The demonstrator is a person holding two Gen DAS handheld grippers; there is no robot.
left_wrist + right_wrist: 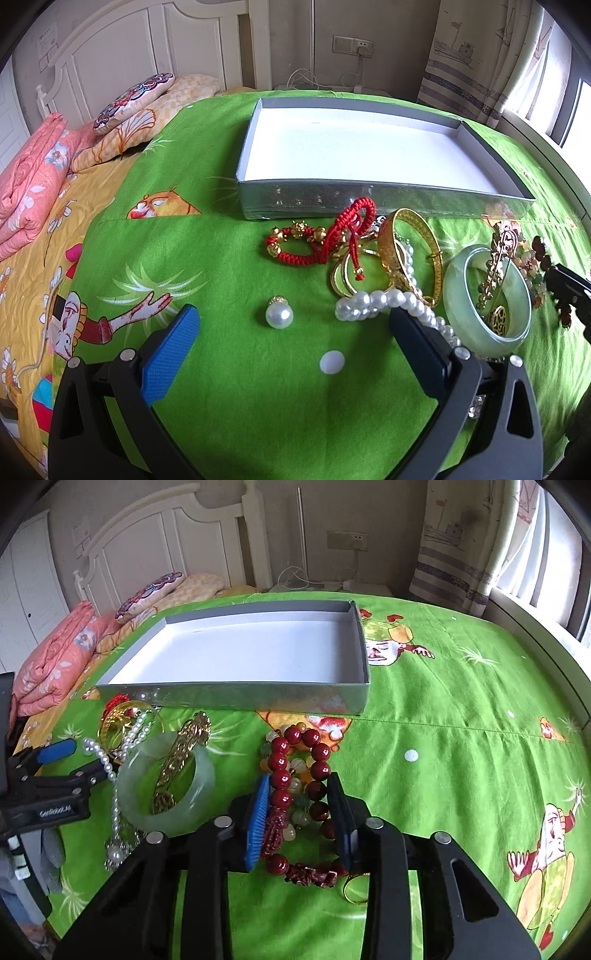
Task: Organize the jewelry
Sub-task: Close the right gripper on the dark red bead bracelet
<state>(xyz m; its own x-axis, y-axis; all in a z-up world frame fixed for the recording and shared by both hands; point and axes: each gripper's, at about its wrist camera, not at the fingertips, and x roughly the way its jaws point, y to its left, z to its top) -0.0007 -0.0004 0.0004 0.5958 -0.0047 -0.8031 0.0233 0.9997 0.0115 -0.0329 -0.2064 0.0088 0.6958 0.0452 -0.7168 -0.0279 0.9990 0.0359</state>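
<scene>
A grey box (317, 201) with a white floor sits empty on the green bedspread; it also shows in the right wrist view (236, 698). In front lie a red cord bracelet (325, 240), gold bangles (410, 258), a pearl strand (391, 302), a loose pearl (279, 316) and a jade bangle (487, 299) with a gold brooch (496, 273) across it. My left gripper (291, 321) is open, low over the cloth near the pearl. My right gripper (299, 786) straddles a dark red bead bracelet (295, 771), jaws partly closed around it; contact is unclear.
A gold ring (356, 888) lies by the right finger. Pale mixed beads (295, 764) sit under the red bracelet. Pillows (136, 99), a folded pink quilt (29, 184) and the headboard are at the left. A curtain and window are at the right.
</scene>
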